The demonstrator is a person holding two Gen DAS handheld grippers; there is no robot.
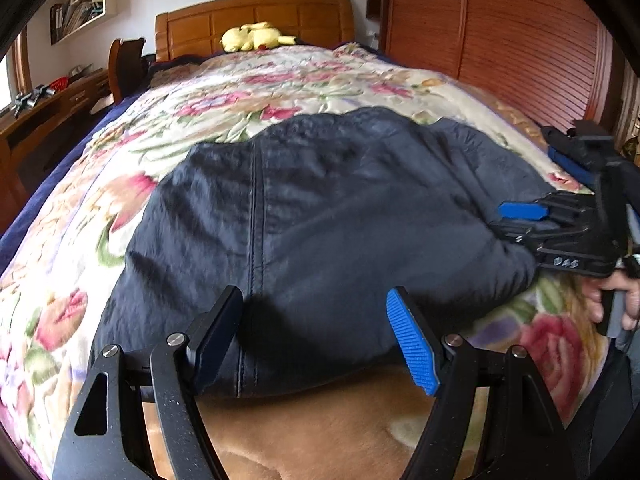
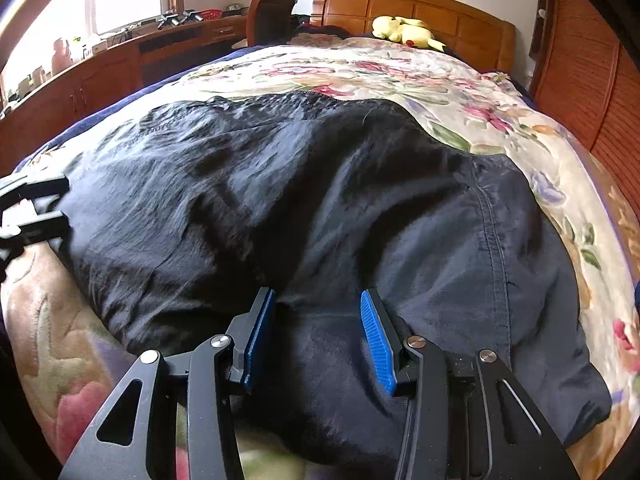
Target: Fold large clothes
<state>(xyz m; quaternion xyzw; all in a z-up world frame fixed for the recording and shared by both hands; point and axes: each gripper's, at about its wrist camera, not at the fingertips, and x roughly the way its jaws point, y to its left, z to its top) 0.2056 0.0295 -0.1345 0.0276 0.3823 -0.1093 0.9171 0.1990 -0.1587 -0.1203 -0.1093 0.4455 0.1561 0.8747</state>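
2 fingers of the left gripper (image 1: 316,340) stand spread over the near hem of the dark garment (image 1: 320,208) on the floral bedspread (image 1: 240,92). Right wrist view: the right gripper (image 2: 318,340) hangs parted over the same garment (image 2: 280,200).

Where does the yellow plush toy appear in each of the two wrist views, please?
Left wrist view: the yellow plush toy lies top centre, slightly left, against the wooden headboard.
Right wrist view: the yellow plush toy lies top right of centre, against that headboard.
Shared landmark: the dark garment spread on the floral bedspread.
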